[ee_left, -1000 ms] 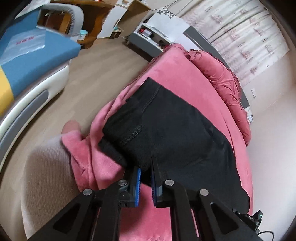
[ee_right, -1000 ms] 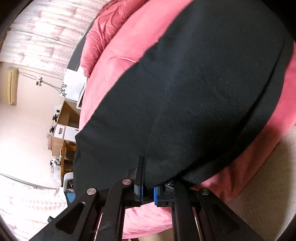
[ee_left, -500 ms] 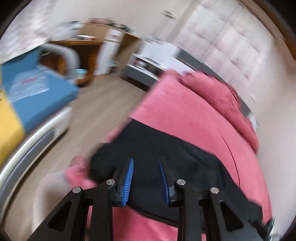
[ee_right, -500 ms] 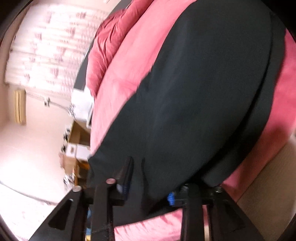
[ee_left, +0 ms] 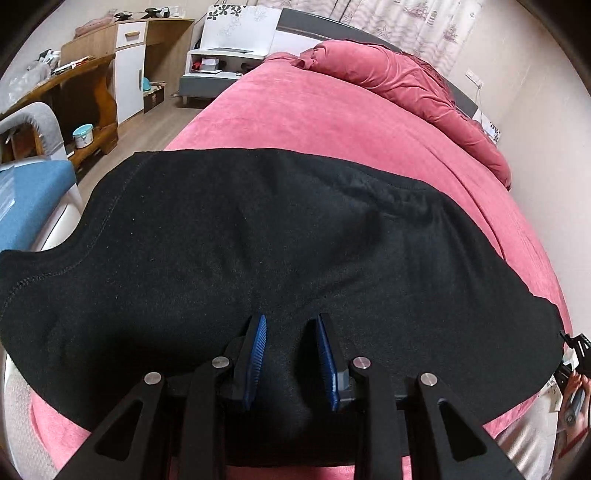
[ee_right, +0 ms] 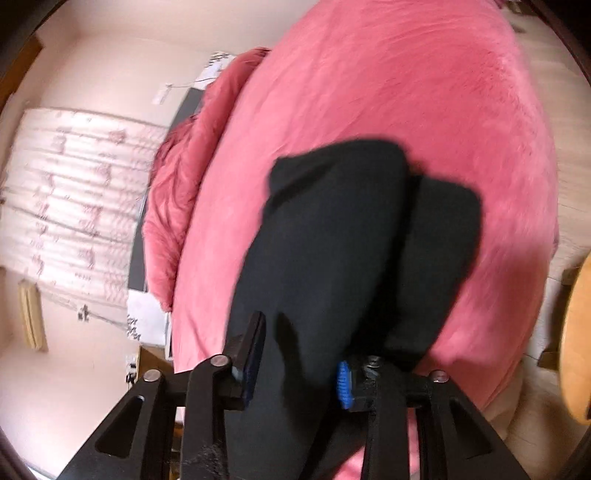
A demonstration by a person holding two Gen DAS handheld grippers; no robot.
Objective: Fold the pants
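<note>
Here we hover between folds: pants [ee_left: 258, 258] flat at the bed's [ee_left: 332, 122] near edge, left gripper [ee_left: 290, 354] partly open, empty; right gripper [ee_right: 295, 354] closing astride cloth; next, regrip.

This is looking like a bedroom in a home. A wide bed [ee_left: 332, 122] is taking up most of the room, wearing a pink plush cover, with a bunched pink duvet [ee_left: 399, 81] lying along its far end. Patterned curtains [ee_left: 417, 26] are hanging behind the dark headboard [ee_left: 332, 27]. A white bedside unit [ee_left: 221, 62] is standing just beside the bed, and a wooden desk with a white cabinet [ee_left: 129, 74] is lining the wall over a wood-look floor [ee_left: 155, 122].
</note>
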